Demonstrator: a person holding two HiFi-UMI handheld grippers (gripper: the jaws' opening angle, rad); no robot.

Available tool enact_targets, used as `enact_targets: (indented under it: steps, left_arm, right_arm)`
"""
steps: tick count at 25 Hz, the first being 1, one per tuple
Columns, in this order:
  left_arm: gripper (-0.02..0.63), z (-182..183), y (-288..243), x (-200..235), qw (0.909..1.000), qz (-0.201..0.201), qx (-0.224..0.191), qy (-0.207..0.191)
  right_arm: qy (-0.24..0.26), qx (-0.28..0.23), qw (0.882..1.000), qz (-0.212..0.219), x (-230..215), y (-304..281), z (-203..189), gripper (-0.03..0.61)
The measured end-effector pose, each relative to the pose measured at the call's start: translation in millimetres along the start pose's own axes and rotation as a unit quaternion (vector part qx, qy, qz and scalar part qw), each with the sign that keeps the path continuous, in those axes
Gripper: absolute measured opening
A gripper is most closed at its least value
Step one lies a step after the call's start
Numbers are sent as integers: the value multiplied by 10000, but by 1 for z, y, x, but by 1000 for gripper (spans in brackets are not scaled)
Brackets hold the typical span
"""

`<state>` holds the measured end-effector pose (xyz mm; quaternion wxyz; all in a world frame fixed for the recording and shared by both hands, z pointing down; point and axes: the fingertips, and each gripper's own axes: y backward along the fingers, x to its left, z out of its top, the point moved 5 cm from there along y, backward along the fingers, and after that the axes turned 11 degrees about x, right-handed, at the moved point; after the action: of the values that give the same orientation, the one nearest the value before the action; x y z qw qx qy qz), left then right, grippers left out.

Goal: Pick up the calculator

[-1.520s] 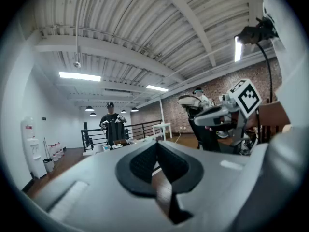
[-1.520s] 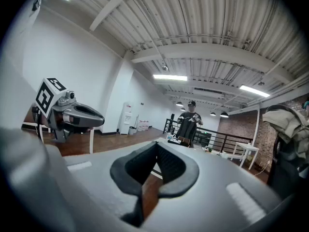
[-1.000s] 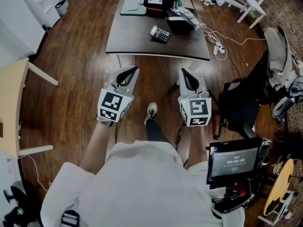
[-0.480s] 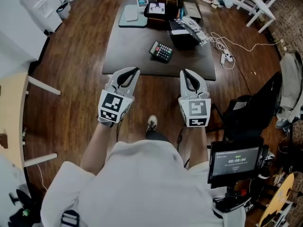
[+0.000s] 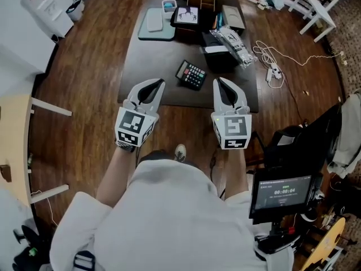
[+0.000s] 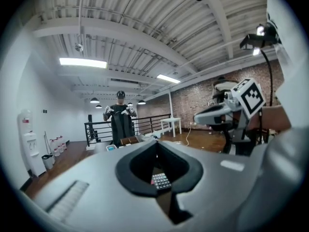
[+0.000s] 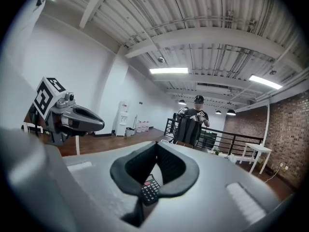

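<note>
The calculator (image 5: pixel 191 75), black with pale keys, lies tilted on the dark table (image 5: pixel 152 61) near its front edge. My left gripper (image 5: pixel 155 83) hovers over that edge, just left of the calculator and apart from it. My right gripper (image 5: pixel 219 82) hangs at the edge to its right. Both are shut, tips together, holding nothing. In the left gripper view the calculator (image 6: pixel 161 181) shows through the loop of the shut jaws, whose tips (image 6: pixel 156 142) meet above it. It shows the same way in the right gripper view, the calculator (image 7: pixel 150 190) below the tips (image 7: pixel 157 144).
At the table's back are a pale tray (image 5: pixel 158 20), black boxes (image 5: pixel 189 17) and a plastic-wrapped bundle (image 5: pixel 233 40). A power strip with cable (image 5: pixel 273 70) lies on the wooden floor at right. A black chair (image 5: pixel 296 143) and a screen (image 5: pixel 282 193) stand close at right. A person (image 6: pixel 120 121) stands beyond the table.
I have walked toward the table: it and the calculator have come nearer, and both grippers now reach its front edge. The jaws stayed shut.
</note>
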<state>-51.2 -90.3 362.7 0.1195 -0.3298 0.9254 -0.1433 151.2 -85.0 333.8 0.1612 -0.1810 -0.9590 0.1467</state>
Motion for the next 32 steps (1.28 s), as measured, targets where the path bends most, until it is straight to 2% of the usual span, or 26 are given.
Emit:
enact_targets:
  steps: [12,18,26,28,32]
  left_arm:
    - [6,0,-24,43,9998,-143,127,62]
    - [6,-1,-24,50,9998,-154,116,74]
    - [6,-14,-24,65,9994,-19,355,58]
    - [6,-19,-24,67,9990,-35,438,37]
    - [6,-26,-25,70,9982,-86,586,-22]
  right_arm:
    - [-48,178,9996,-229,-5,-33,15,2]
    - [179,413,9990,33,-3,-57,19,2]
    - [687,669,9944,438,24,-93,18,4]
    - [932,870,9904,540,33,-103,9,38]
    - [1695,1320,9757,430,48,-125,-4,48]
